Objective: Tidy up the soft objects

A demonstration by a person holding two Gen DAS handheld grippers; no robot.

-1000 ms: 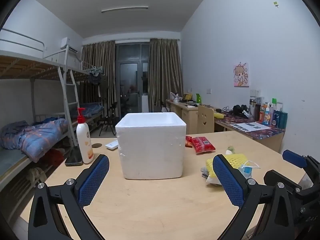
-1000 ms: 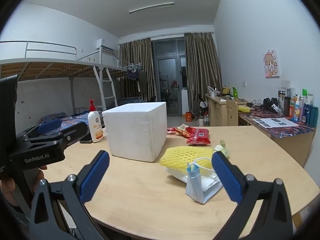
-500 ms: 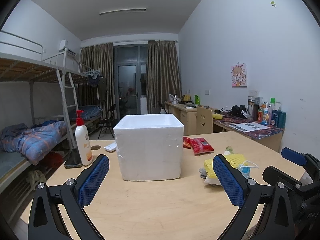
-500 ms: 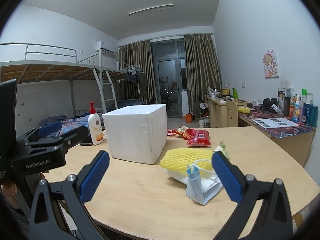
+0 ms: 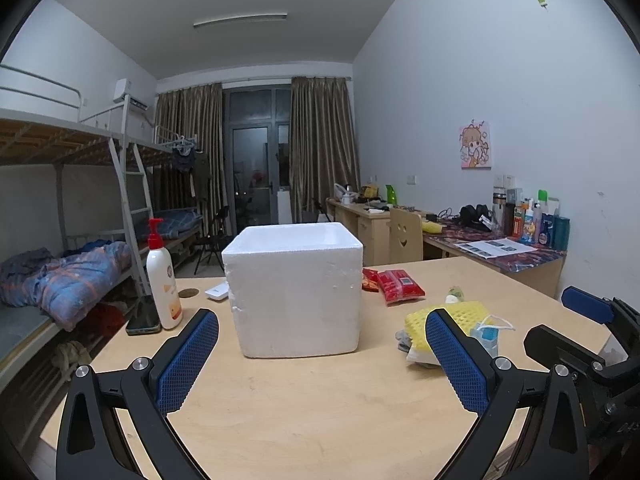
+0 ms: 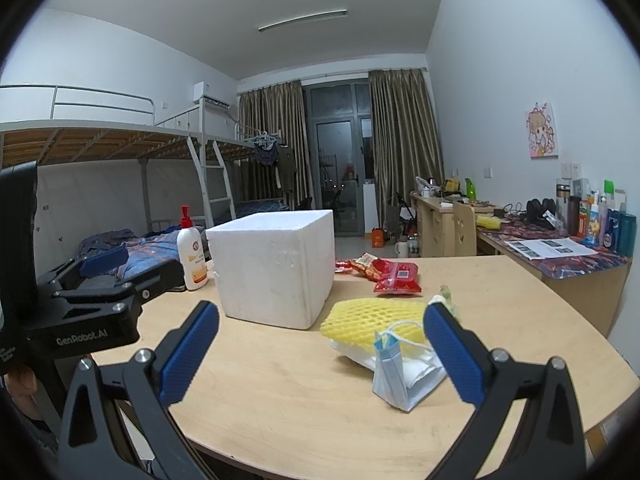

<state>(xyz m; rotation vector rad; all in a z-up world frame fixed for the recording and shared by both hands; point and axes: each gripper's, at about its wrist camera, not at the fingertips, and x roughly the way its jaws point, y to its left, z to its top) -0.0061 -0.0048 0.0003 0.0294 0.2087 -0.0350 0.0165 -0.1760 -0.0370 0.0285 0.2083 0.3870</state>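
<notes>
A white foam box (image 5: 296,292) stands open-topped on the wooden table (image 5: 320,408); it also shows in the right wrist view (image 6: 276,268). To its right lies a pile of soft things: a yellow foam net (image 6: 372,320), a blue face mask (image 6: 390,372) and a white pouch (image 6: 420,376). The net also shows in the left wrist view (image 5: 416,324). My left gripper (image 5: 322,360) is open and empty, short of the box. My right gripper (image 6: 320,354) is open and empty, just short of the pile.
Red snack packets (image 6: 394,276) lie behind the pile. A lotion pump bottle (image 5: 162,280), a phone (image 5: 144,320) and a small white device (image 5: 218,292) sit left of the box. A bunk bed (image 5: 60,240) is at left, cluttered desks (image 5: 500,244) along the right wall.
Both grippers have tilted and shifted slightly, so the box and pile sit a little differently in view. Both stay open and empty.
</notes>
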